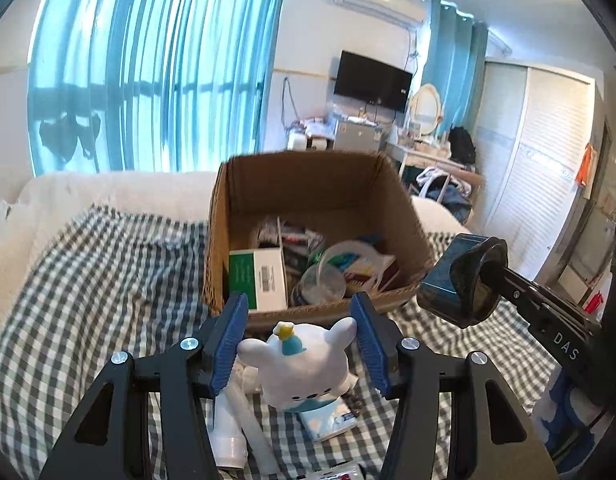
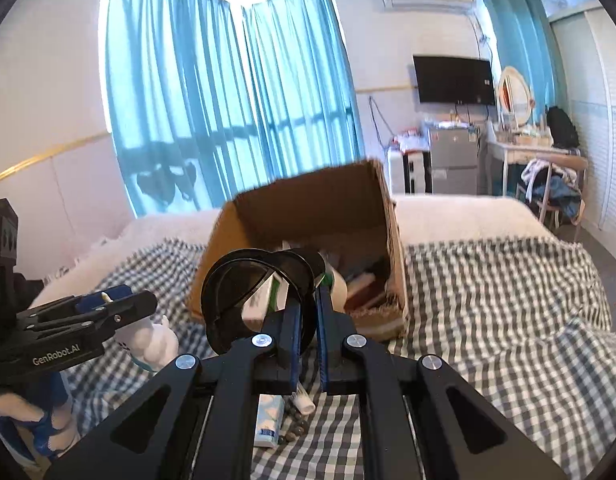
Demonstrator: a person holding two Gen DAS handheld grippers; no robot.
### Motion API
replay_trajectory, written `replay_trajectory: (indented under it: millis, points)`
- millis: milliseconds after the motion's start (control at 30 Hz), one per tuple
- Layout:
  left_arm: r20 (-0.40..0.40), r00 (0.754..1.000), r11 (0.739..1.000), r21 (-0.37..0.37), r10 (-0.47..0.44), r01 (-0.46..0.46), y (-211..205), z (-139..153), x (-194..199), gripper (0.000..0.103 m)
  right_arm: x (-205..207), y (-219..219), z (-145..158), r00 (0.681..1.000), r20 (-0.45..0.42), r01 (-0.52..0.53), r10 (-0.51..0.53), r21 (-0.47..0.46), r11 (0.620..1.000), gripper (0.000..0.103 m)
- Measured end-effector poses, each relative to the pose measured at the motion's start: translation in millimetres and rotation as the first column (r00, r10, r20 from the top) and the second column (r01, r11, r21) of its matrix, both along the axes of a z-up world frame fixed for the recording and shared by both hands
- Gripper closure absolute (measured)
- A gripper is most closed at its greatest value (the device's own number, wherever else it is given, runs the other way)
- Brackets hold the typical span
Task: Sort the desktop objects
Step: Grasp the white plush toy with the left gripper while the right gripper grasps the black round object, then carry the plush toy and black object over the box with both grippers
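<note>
Cardboard box (image 1: pixel 316 184) holds a green-white carton (image 1: pixel 257 276) and clutter.

A bed (image 2: pixel 508 288) carries everything, spread with a grey-and-white checked cover (image 1: pixel 87 280) over a fluffy white blanket (image 1: pixel 107 192). On the checked cover stands an open cardboard box (image 1: pixel 308 184). Nearer lie a white plush toy (image 1: pixel 303 364), a pale blue tissue packet (image 1: pixel 328 420), a white plastic tube piece (image 1: pixel 227 432) and some small dark beads (image 2: pixel 295 430).
</note>
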State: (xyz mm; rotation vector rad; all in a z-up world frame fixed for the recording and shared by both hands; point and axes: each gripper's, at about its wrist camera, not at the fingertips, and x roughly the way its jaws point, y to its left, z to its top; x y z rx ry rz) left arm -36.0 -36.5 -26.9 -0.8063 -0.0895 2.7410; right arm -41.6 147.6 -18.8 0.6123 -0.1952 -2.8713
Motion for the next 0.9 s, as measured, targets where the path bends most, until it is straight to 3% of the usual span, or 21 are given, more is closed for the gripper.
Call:
replay_trajectory:
  millis: [367,633,900]
  points:
    - [-0.115,0.993,1.0,0.012,-0.006,0.007,3.9,52.4,7.0,0.048,21.9,1.8,45.0,0.991,-0.13,-0.009,0.011,0.018,1.0,0.097]
    - [-0.175,0.984,1.0,0.004,-0.013,0.014,7.2,83.8,-5.6,0.048,13.4,5.1,66.5,0.984,-0.177,0.011,-0.004,0.039,0.999,0.097]
    - [-0.181,0.984,1.0,-0.006,-0.008,0.007,12.0,87.0,-28.8,0.048,-5.0,7.0,72.9,0.985,-0.175,0.006,0.0,0.034,0.999,0.097]
